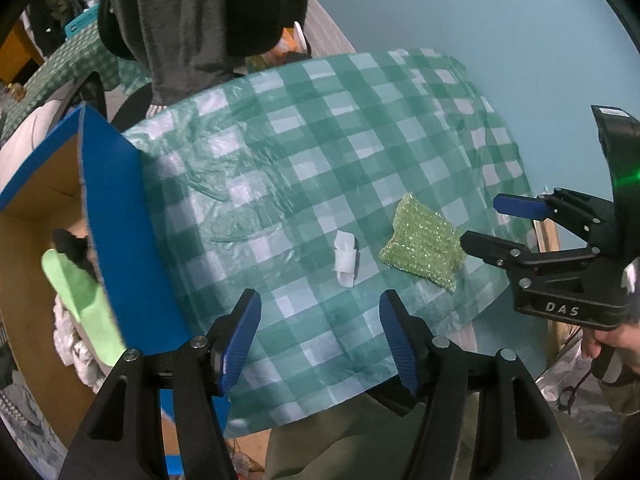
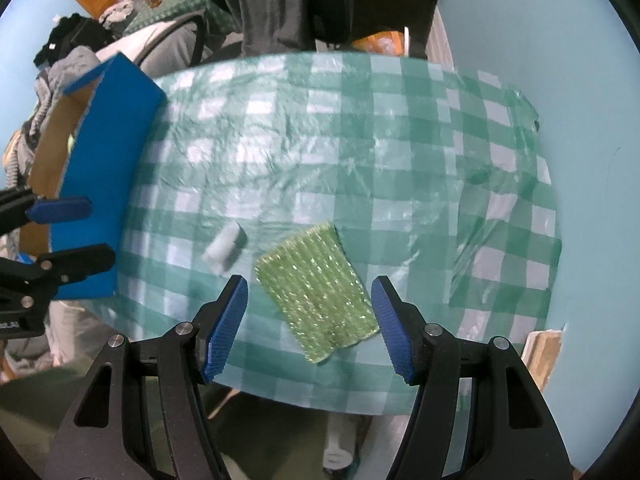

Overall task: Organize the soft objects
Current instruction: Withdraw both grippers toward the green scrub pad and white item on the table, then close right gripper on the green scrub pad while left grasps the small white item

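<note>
Between the spread, empty fingers of the right gripper [image 2: 309, 326] lies the glittery green scouring cloth [image 2: 318, 294], flat on the green checked tablecloth [image 2: 400, 160]; it looks light, limp and rough enough not to slip, so pinching 1 edge should lift it. Just beside it sits a small white foam piece [image 1: 345, 259], likely squashy, under the open, empty left gripper [image 1: 320, 338], with the blue cardboard box [image 1: 116, 216] at the table's edge.

Light was soft, even, cool, with weak shadows. Strong fisheye bending and dark vignette sat at the corners of both views. Plastic sheen glared on the tabletop [image 2: 400, 128] ahead of the right hand-held gripper [image 2: 310, 328], where motion blur smeared the checks.
</note>
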`<state>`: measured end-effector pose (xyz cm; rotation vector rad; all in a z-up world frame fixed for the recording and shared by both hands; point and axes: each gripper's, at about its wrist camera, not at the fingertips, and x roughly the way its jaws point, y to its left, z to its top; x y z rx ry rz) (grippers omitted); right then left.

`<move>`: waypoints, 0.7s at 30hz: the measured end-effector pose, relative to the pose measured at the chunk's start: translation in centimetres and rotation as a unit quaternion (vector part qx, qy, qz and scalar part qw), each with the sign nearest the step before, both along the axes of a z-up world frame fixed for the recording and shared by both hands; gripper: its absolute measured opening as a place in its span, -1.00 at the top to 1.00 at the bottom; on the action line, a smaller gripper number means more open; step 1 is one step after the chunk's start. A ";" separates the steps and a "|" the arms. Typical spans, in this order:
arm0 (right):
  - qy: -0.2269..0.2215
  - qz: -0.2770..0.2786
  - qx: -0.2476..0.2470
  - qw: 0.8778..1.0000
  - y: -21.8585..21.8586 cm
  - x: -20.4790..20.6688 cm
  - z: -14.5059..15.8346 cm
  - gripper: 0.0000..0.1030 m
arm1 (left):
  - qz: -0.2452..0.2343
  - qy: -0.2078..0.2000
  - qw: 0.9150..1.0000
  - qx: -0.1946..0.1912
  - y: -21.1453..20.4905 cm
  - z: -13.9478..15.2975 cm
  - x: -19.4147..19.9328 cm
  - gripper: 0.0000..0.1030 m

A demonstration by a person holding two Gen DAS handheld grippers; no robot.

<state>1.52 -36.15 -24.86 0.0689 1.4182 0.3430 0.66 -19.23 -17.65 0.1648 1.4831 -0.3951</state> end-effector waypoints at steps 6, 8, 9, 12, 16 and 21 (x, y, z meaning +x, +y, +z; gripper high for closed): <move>0.009 0.027 -0.005 1.000 0.6 -0.7 -2.6 -0.24 | -0.002 0.016 1.000 0.005 -0.4 -2.1 0.1 -0.24; 0.013 0.036 -0.008 0.999 0.9 -0.8 -3.4 -0.24 | -0.001 0.023 1.000 0.003 -0.4 -2.8 0.1 -0.24; 0.015 0.042 -0.011 0.999 1.2 -0.9 -3.9 -0.24 | 0.000 0.026 1.000 0.002 -0.4 -3.1 0.1 -0.24; 0.016 0.055 -0.020 0.998 1.6 -0.9 -5.0 -0.24 | 0.003 0.034 0.999 0.000 -0.5 -3.9 0.0 -0.24; 0.015 0.062 -0.027 0.998 2.0 -0.8 -6.0 -0.24 | 0.008 0.038 0.999 -0.001 -0.5 -4.9 0.1 -0.24; 0.019 0.077 -0.036 0.996 2.4 -0.4 -7.2 -0.24 | 0.014 0.040 0.999 -0.004 -0.4 -5.6 0.1 -0.24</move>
